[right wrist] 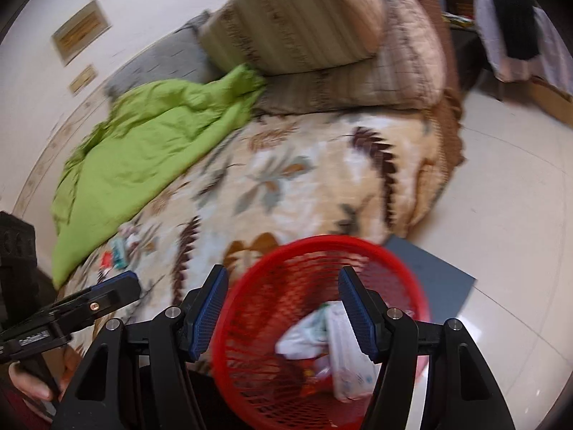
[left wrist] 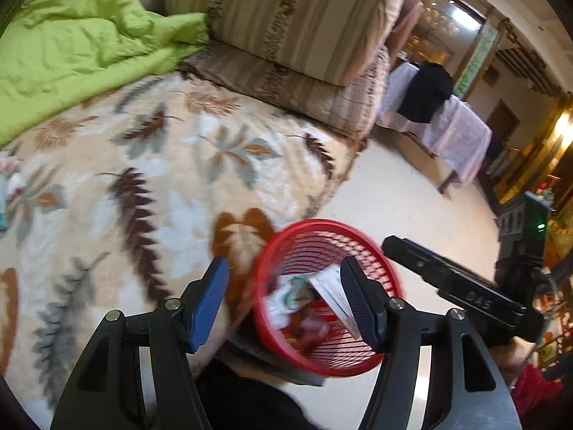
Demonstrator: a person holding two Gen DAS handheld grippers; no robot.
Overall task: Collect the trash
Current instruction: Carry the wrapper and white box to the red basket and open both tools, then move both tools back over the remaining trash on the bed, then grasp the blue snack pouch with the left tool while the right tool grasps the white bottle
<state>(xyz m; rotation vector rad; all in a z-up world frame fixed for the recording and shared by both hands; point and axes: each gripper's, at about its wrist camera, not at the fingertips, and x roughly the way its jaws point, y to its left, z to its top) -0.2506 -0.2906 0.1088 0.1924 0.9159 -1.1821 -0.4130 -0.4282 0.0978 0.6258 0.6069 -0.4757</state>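
Wrappers (right wrist: 118, 251) blurred on bed (right wrist: 308, 179)

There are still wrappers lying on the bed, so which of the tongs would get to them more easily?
Probably the left tongs: open, they sit nearest the wrappers by the green quilt. The right tongs hang open over the red basket.

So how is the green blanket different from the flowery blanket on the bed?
The green blanket is one plain bright colour; the flowery blanket is cream with brown and grey leaf shapes. The green blanket is crumpled in a heap by the wall, while the flowery blanket lies spread flat over the bed. The green blanket looks thin and smooth; the flowery blanket looks fuzzy. Both lie on the bed, near the pillows.
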